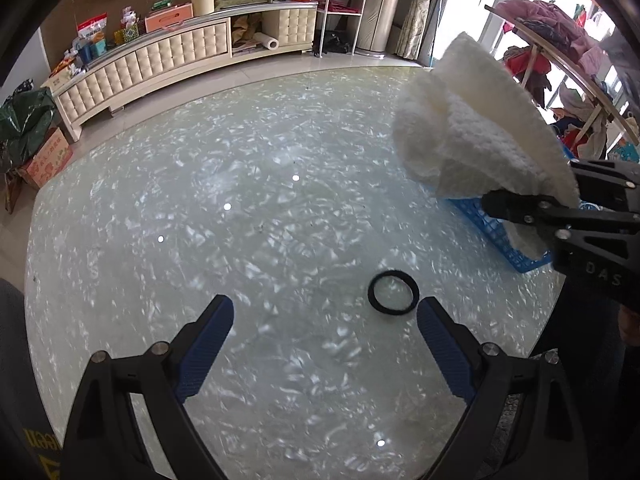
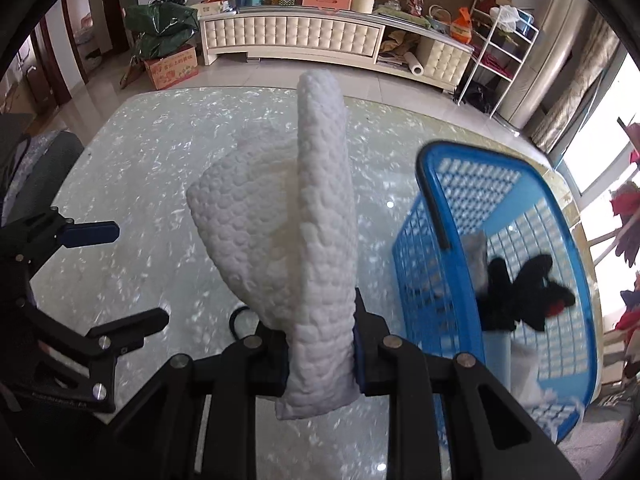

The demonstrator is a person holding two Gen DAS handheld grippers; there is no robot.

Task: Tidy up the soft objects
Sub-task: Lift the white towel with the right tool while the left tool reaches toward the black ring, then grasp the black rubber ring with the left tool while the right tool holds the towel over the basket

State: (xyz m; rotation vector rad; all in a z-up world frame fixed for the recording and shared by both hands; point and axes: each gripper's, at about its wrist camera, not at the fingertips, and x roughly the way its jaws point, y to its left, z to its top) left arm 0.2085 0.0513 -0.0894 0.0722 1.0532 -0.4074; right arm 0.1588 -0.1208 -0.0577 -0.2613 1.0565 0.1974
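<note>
Jaws: right gripper [image 2: 320,354] clamps white cloth [image 2: 308,240], long axis upright | blue basket [image 2: 436,204] just right, nearer it | left gripper [image 1: 325,320] wide, empty over bench [image 1: 200,200]

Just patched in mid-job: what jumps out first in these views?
The white textured cloth, pinched upright in the right tool, fills the middle of the right wrist view. Right of it sits the blue basket on the glass table. The black ring lies before the open left tool.
</note>
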